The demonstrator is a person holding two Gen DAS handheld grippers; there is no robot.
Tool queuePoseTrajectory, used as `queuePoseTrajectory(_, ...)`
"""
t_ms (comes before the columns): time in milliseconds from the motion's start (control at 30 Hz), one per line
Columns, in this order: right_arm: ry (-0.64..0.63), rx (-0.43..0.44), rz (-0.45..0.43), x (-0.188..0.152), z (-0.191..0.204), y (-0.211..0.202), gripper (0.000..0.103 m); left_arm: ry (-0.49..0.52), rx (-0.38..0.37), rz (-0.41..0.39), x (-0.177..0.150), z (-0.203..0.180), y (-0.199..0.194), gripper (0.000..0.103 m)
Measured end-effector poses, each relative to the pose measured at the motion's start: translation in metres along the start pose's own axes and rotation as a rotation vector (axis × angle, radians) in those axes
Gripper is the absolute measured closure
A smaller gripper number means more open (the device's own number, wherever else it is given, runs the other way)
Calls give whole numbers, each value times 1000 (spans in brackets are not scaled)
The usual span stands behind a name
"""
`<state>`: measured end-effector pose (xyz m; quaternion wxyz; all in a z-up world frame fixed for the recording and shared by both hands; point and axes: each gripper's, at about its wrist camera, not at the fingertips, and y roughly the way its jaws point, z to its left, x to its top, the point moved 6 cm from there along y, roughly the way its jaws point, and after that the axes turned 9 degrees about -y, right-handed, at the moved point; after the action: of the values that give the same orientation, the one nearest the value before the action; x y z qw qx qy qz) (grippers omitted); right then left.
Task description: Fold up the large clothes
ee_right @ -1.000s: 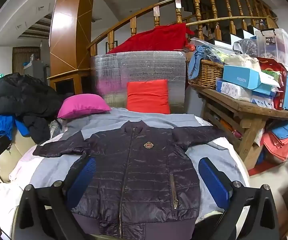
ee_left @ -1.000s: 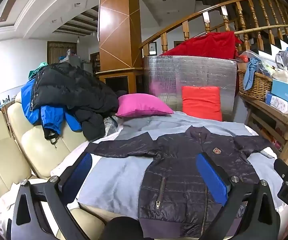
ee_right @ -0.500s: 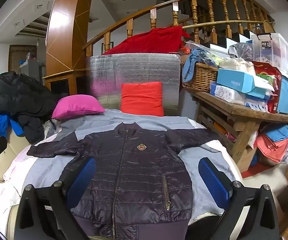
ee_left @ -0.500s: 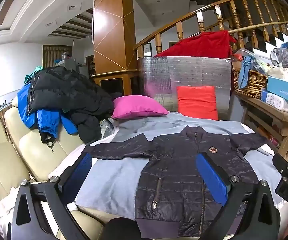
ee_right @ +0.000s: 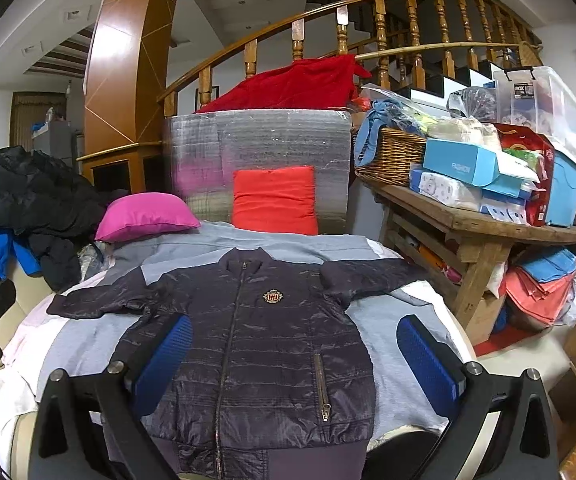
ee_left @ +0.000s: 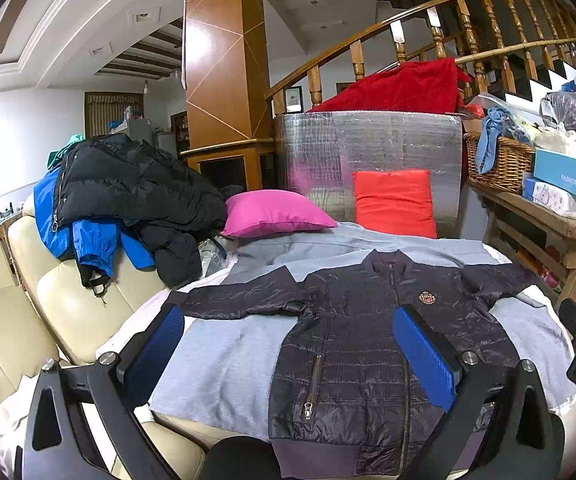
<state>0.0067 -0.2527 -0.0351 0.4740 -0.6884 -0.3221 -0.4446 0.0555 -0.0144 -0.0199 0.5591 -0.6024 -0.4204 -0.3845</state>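
Left wrist view: the dark quilted jacket lay face up and zipped on the grey blanket, both sleeves spread out to the sides, no fold made in it. By my judgement the task stood at its very start, with sleeves, sides and the final halving all left to do. The left gripper hung above the near edge with its blue pads spread wide, holding nothing and touching no cloth. The jacket's long axis ran away from the camera, hem nearest, collar pointing toward the red cushion at the far end. Right wrist view: same jacket, seen more squarely, zip running straight up the middle, chest badge up, sleeves lying roughly crosswise to the body. The right gripper hovered over the hem with its fingers likewise wide apart and empty. A pink cushion sat beyond the sleeve on the left of this view, well apart from the jacket.
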Motion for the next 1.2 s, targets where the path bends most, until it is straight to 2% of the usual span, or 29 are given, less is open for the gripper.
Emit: queuePoseTrajectory(1200,0,-7,15,-5,-4,4,0,7,-3,1,-10,-3,7,0)
